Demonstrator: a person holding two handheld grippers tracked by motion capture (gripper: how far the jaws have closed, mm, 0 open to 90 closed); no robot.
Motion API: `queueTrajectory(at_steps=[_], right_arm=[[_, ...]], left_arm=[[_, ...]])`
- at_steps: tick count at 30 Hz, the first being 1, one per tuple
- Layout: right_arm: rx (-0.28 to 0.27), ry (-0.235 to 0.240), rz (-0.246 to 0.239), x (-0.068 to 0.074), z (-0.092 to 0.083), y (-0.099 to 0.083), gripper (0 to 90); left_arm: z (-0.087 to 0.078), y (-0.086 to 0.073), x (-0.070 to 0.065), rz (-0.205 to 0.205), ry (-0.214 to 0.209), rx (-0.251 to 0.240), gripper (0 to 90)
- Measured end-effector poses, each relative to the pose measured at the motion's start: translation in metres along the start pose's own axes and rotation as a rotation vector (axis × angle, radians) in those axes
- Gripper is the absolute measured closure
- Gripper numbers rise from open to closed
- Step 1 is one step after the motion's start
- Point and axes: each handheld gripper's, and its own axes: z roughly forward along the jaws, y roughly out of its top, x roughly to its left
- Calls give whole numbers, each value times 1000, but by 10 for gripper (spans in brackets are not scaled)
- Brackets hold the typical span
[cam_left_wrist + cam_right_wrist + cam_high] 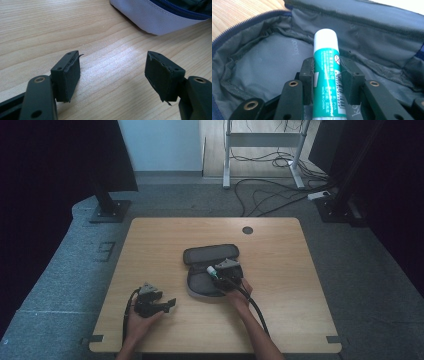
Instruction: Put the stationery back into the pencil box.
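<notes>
- The right gripper (326,72) has its two black jaws closed on a glue stick (327,75), a green tube with a white cap, held around the middle of its length.
- The cap end points forward past the jaws, into an open pencil case (262,65) with a grey cloth lining.
- In the high view the right gripper (218,274) hangs over the lower half of the pencil case (210,254), which lies unzipped and spread flat near the middle of the table (280,270); the glue stick (212,270) shows as a small pale tip at the jaws.
- The left gripper (112,75) has its jaws wide apart and holds nothing; bare wood lies between them, and the pale edge of the pencil case (155,20) is a little ahead.
- In the high view the left gripper (172,303) rests low on the table, well apart from the case, in the person's left hand (142,322).
- Likely risk: the tube is smooth and round, so it could twist or slide between the jaws if tilted.
- Likely risk: if let go from a height, it could roll off the shallow half of the case onto the table.
- Likely risk: nothing steadies the soft case, so a push from the jaws could drag or bunch it.
</notes>
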Motion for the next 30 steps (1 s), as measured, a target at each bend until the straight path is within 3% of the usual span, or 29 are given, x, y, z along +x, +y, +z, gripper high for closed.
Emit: queueTrajectory(at_steps=[5, 8, 13, 21, 30], right_arm=[[8, -4, -1, 0, 0, 0, 630], [7, -21, -9, 1, -3, 1, 555], [0, -29, -7, 1, -6, 1, 508], [-38, -19, 18, 0, -15, 0, 490], [-76, 24, 50, -3, -29, -2, 457]], left_arm=[[-1, 0, 0, -1, -1, -1, 290], [0, 0, 0, 0, -1, -1, 290], [0, 0, -1, 2, -1, 0, 290], [1, 0, -2, 4, -1, 3, 291], [1, 0, -2, 8, -1, 3, 290]])
